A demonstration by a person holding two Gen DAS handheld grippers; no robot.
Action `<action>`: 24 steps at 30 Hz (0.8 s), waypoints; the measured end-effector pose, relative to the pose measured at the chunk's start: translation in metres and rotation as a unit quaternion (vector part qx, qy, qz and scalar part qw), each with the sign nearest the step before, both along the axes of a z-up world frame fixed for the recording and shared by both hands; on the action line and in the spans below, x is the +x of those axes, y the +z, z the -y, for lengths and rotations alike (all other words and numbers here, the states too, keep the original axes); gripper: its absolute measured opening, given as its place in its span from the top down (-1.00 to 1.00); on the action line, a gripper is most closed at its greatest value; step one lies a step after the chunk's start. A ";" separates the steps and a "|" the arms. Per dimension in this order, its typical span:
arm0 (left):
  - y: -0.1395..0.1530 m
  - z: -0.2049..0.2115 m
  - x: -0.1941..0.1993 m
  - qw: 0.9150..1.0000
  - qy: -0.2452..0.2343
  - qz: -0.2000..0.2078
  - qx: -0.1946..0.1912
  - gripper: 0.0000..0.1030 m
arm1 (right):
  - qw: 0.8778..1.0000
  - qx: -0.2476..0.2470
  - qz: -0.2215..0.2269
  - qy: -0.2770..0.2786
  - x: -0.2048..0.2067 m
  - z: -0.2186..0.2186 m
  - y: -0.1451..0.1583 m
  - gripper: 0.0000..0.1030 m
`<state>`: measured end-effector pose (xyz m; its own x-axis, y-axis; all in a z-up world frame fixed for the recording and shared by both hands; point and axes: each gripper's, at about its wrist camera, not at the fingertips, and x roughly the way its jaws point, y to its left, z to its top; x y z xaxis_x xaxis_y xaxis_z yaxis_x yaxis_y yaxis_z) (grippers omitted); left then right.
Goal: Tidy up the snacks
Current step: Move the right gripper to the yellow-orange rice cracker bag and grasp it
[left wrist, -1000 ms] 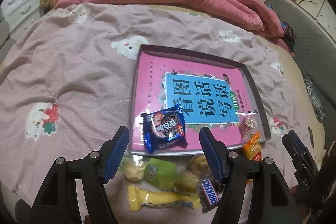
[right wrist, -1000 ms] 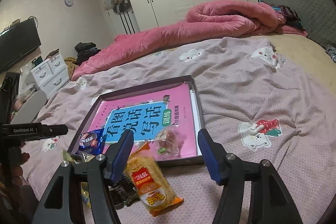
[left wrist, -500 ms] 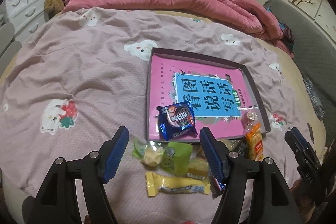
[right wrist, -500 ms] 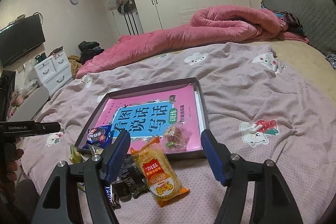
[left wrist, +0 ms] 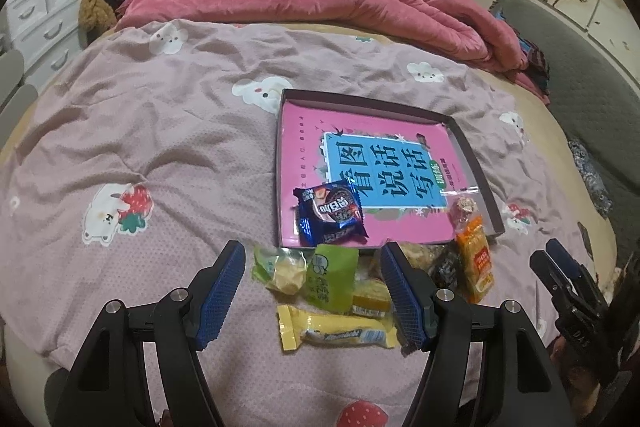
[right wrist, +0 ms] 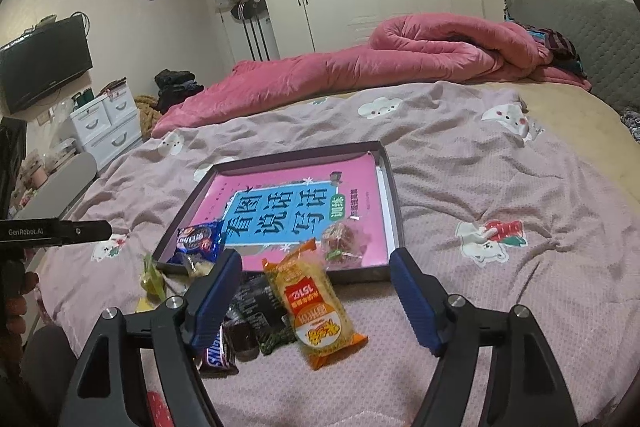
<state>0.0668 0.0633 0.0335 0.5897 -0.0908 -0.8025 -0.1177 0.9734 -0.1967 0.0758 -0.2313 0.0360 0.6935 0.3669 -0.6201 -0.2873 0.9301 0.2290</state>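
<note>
Left wrist view: left gripper, jaws apart, empty, low centre. Blue packet lies in tray, above the jaws; green packets and yellow bar between them. Right wrist view: right gripper, jaws just widened, empty; orange packet between them, on bedspread.
</note>
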 end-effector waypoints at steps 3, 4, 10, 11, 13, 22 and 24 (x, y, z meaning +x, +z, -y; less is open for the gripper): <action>-0.003 0.002 -0.003 1.000 -0.004 -0.003 0.004 -0.40 | 1.000 -0.007 -0.006 0.006 -0.004 -0.002 -0.003 -0.47; -0.004 0.002 -0.004 1.000 -0.005 -0.003 0.005 -0.40 | 1.000 -0.009 -0.008 0.009 -0.005 -0.003 -0.004 -0.47; -0.016 0.001 -0.011 1.000 -0.006 -0.014 0.015 -0.40 | 0.999 -0.025 -0.029 0.027 -0.008 -0.011 -0.015 -0.47; -0.020 0.001 -0.012 1.000 -0.007 -0.019 0.017 -0.40 | 0.999 -0.028 -0.033 0.029 -0.008 -0.013 -0.018 -0.47; -0.027 0.000 -0.013 0.999 -0.010 -0.026 0.021 -0.40 | 0.998 -0.034 -0.040 0.031 -0.007 -0.014 -0.023 -0.47; -0.054 -0.013 -0.010 0.999 -0.008 -0.051 0.013 -0.40 | 0.997 -0.041 -0.056 0.026 -0.003 -0.013 -0.034 -0.47; -0.059 -0.014 -0.009 0.999 -0.009 -0.053 0.008 -0.40 | 0.997 -0.042 -0.058 0.025 -0.002 -0.013 -0.036 -0.47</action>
<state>0.0577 0.0772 -0.0255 0.4993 -0.0861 -0.8621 -0.1203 0.9785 -0.1674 0.0735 -0.2183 0.0000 0.5976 0.3430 -0.7247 -0.3098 0.9325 0.1858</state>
